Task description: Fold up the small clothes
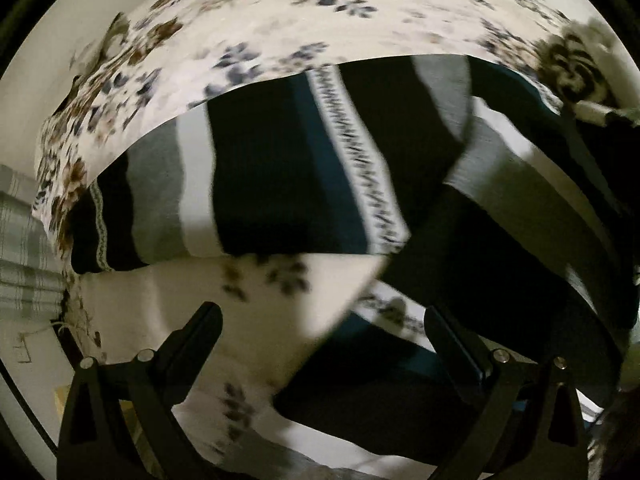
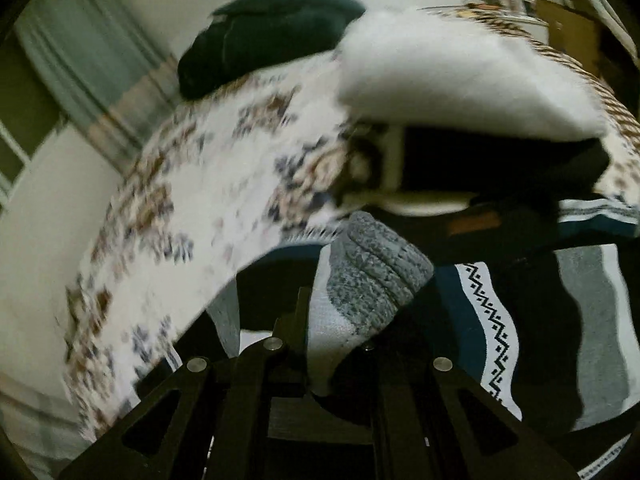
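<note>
At nine o'clock in the left wrist view, a floral bedsheet point(image 1: 248, 36) is seen spread under a striped sweater point(image 1: 272, 184), which is laid across the centre. The left gripper point(image 1: 320, 320) is held released above the sheet at six o'clock, with nothing between its spread jaws. In the right wrist view, a grey-and-white sock point(image 2: 368, 284) is seen clamped in the closed right gripper point(image 2: 332, 332) at six o'clock. A dark folded garment point(image 2: 264, 40) is seen at twelve o'clock, a white fluffy item point(image 2: 448, 80) at two o'clock.
</note>
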The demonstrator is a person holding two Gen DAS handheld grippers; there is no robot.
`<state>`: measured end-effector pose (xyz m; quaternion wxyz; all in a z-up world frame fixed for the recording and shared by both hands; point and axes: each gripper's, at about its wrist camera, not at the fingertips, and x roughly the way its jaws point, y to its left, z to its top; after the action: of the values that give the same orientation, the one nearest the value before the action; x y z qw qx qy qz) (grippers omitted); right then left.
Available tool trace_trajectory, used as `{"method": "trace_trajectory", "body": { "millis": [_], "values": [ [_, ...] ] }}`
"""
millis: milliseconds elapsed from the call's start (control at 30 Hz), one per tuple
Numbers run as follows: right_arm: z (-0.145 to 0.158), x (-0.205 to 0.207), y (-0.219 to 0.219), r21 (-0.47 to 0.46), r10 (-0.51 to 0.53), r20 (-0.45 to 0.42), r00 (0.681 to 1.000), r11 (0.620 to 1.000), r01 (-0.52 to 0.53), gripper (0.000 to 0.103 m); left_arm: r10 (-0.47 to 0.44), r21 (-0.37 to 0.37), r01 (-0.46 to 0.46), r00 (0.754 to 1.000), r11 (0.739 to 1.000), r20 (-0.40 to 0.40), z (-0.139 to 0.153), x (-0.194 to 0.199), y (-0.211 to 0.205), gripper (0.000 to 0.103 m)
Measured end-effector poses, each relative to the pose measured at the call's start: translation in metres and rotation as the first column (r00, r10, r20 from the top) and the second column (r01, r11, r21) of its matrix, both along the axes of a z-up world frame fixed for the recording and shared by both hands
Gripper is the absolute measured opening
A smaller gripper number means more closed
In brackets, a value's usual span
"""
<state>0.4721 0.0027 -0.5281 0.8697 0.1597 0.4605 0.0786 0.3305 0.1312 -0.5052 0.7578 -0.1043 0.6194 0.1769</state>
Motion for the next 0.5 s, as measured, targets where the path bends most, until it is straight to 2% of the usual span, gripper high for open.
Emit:
{"method": "trace_trajectory", "body": {
  "millis": [33, 100, 167, 200, 267, 300, 333, 400, 433, 500],
  "values": [
    [-0.007, 0.000, 0.014, -0.032, 0.013, -0.015, 1.000, 0.999, -0.013, 0.008, 0.009, -0.001, -0.009, 1.000, 1.000, -0.003, -0.002, 0.000, 0.007, 0.103],
    [-0.018, 0.016, 0.010, -0.080, 0.039, -0.052, 0.998, 0.996, -0.043, 0.008, 0.023, -0.006, -0.023, 1.000, 1.000, -0.006, -0.006, -0.001, 0.016, 0.103],
    [-0.026, 0.023, 0.015, -0.110, 0.085, -0.128, 0.988, 0.989, -0.099, 0.011, 0.038, -0.011, -0.038, 0.999, 0.999, -0.011, -0.009, -0.003, 0.024, 0.103],
    [-0.029, 0.023, 0.018, -0.090, 0.107, -0.158, 0.982, 0.988, -0.123, 0.012, 0.048, -0.014, -0.048, 0.999, 0.999, -0.013, -0.010, -0.004, 0.029, 0.103],
    [-0.038, 0.021, 0.034, -0.033, 0.176, -0.208, 0.962, 0.982, -0.187, 0.028, 0.061, -0.020, -0.062, 0.998, 0.998, -0.016, -0.012, -0.005, 0.038, 0.103],
    [-0.041, 0.018, 0.040, 0.013, 0.218, -0.225, 0.950, 0.975, -0.221, 0.044, 0.066, -0.022, -0.066, 0.998, 0.998, -0.016, -0.012, -0.006, 0.041, 0.103],
    [-0.039, 0.013, 0.041, 0.088, 0.258, -0.232, 0.938, 0.966, -0.244, 0.053, 0.070, -0.022, -0.070, 0.997, 0.997, -0.015, -0.013, -0.006, 0.046, 0.103],
    [-0.033, 0.005, 0.031, 0.223, 0.280, -0.233, 0.931, 0.947, -0.229, 0.056, 0.078, -0.023, -0.078, 0.997, 0.997, -0.015, -0.012, -0.007, 0.057, 0.103],
    [-0.030, 0.001, 0.024, 0.255, 0.270, -0.232, 0.935, 0.944, -0.209, 0.062, 0.084, -0.023, -0.084, 0.996, 0.996, -0.015, -0.012, -0.008, 0.063, 0.103],
    [-0.020, -0.012, -0.002, 0.274, 0.190, -0.218, 0.957, 0.953, -0.127, 0.066, 0.104, -0.029, -0.104, 0.994, 0.994, -0.015, -0.012, -0.011, 0.077, 0.103]
  ]
}}
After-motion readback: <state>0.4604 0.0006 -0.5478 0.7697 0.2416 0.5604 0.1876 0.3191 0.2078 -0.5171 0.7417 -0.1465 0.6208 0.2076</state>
